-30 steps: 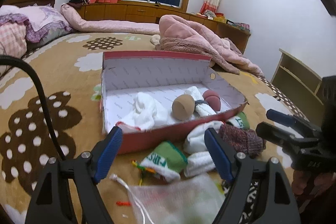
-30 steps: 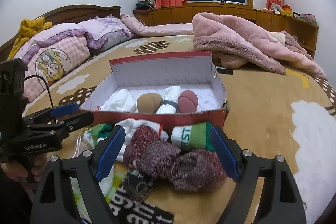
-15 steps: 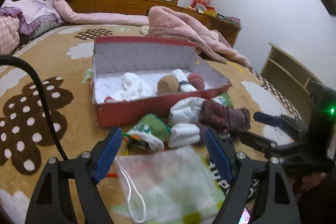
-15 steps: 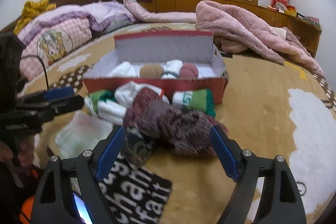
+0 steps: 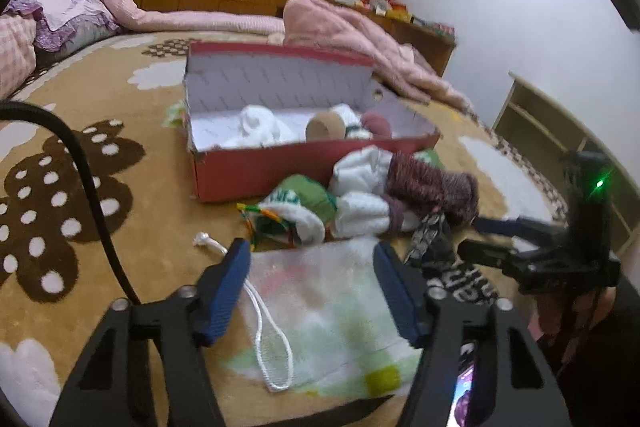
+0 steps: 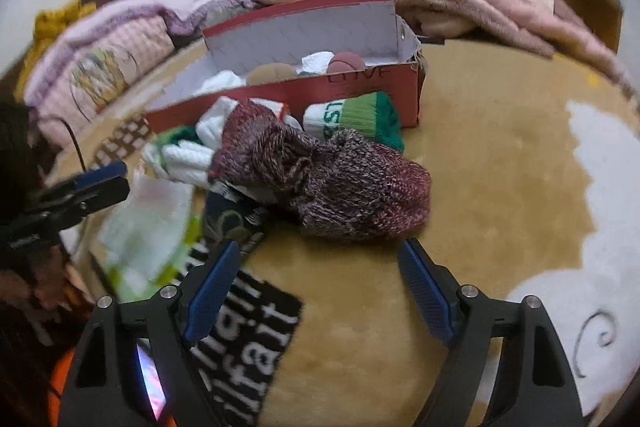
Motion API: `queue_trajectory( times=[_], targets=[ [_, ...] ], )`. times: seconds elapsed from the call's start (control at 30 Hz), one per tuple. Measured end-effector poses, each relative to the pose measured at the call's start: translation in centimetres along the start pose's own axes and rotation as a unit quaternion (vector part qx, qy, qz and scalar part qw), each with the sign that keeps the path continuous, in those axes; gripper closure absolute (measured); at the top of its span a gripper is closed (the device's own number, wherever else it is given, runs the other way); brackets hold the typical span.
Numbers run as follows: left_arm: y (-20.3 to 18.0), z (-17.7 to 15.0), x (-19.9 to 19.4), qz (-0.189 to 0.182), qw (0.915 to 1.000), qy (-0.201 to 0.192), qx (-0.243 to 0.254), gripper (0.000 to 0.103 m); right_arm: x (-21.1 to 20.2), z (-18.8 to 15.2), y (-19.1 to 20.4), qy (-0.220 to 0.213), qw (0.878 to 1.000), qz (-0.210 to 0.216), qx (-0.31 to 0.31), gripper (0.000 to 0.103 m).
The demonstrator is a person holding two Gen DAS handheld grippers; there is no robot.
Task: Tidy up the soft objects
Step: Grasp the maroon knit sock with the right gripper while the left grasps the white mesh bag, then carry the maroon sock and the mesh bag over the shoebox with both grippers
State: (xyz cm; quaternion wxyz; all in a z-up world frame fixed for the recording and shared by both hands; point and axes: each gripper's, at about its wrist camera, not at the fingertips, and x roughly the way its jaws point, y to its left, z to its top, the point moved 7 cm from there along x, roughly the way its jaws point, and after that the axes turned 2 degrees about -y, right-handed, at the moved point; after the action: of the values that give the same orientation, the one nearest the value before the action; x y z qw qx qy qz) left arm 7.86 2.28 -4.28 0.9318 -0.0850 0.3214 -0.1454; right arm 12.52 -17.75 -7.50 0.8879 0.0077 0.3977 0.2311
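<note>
Mesh bag (image 5: 320, 303) is seen at lower centre of the left view, flat between the closing jaws of the left gripper (image 5: 310, 287); pads not yet pressed on it. Right gripper (image 6: 320, 291) is held wide and empty, just below the maroon knit sock (image 6: 320, 179), long axis crosswise. Red box (image 5: 280, 167) sits beyond.

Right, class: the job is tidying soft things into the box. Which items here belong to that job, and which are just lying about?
Job:
- red box
- maroon knit sock
- green-cuffed sock
- white socks
- mesh bag

Lying about:
- pink blanket
- pillows
- black printed cloth
</note>
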Motion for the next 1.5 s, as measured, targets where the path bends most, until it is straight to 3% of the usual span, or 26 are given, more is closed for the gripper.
queue_trajectory(
  times=[0.1,0.17,0.2,0.27,0.3,0.37,0.4,0.47,0.53,0.57,0.63,0.7,0.9,1.1,1.37,1.5],
  targets=[
    [0.4,0.5,-0.6,-0.011,0.9999,-0.009,-0.009,0.042,-0.7,0.3,-0.4,-0.013,1.000,0.011,0.013,0.030],
    [0.5,0.3,-0.3,-0.034,0.9991,0.012,-0.021,0.036,-1.3,0.5,-0.5,-0.029,0.999,0.004,0.011,0.030],
    [0.5,-0.3,0.5,-0.046,0.9975,0.044,-0.032,0.026,-1.8,0.8,-0.4,-0.042,0.999,0.002,0.009,0.030],
    [0.3,-1.2,1.5,-0.038,0.9963,0.071,-0.032,0.020,-2.7,1.3,-0.3,-0.069,0.998,-0.011,0.000,0.030],
    [0.0,-2.0,2.3,-0.022,0.9953,0.094,-0.009,0.018,-3.3,1.6,-0.1,-0.088,0.996,-0.020,-0.009,0.030],
    [-0.8,-2.8,2.9,0.009,0.9944,0.098,0.039,0.018,-4.0,2.2,0.5,-0.112,0.993,-0.023,-0.024,0.030],
    [-1.5,-3.0,3.0,0.027,0.9932,0.089,0.071,0.020,-4.1,2.5,0.9,-0.119,0.992,-0.021,-0.030,0.030],
    [-2.1,-3.2,3.0,0.029,0.9921,0.085,0.088,0.047,-4.2,3.0,2.0,-0.130,0.990,-0.007,-0.046,0.030],
    [-2.1,-2.9,2.7,0.022,0.9928,0.082,0.084,0.091,-3.7,3.2,2.9,-0.129,0.990,0.001,-0.064,0.030],
    [-2.0,-2.7,2.6,0.018,0.9933,0.082,0.079,0.094,-3.4,3.2,3.3,-0.127,0.989,0.003,-0.071,0.030],
    [-1.9,-2.5,2.4,0.009,0.9940,0.079,0.074,0.097,-2.4,3.4,4.0,-0.121,0.989,0.005,-0.086,0.032],
    [-2.1,-2.6,2.1,-0.003,0.9944,0.075,0.075,0.098,-1.5,3.6,4.4,-0.116,0.989,0.000,-0.093,0.053],
    [-3.2,-1.8,0.7,-0.025,0.9960,0.037,0.077,0.098,0.9,4.3,4.2,-0.093,0.992,-0.006,-0.080,0.075],
    [-2.3,-0.1,-1.2,-0.034,0.9983,-0.002,0.047,0.099,-0.6,4.5,4.4,-0.103,0.991,-0.007,-0.081,0.079],
    [-1.0,3.4,-3.6,-0.037,0.9976,-0.058,0.014,0.099,-5.0,6.0,3.0,-0.155,0.987,0.033,-0.030,0.079],
    [-0.7,5.0,-4.5,-0.033,0.9958,-0.085,0.012,0.099,-5.6,6.6,2.6,-0.172,0.984,0.024,-0.030,0.079]
  ],
)
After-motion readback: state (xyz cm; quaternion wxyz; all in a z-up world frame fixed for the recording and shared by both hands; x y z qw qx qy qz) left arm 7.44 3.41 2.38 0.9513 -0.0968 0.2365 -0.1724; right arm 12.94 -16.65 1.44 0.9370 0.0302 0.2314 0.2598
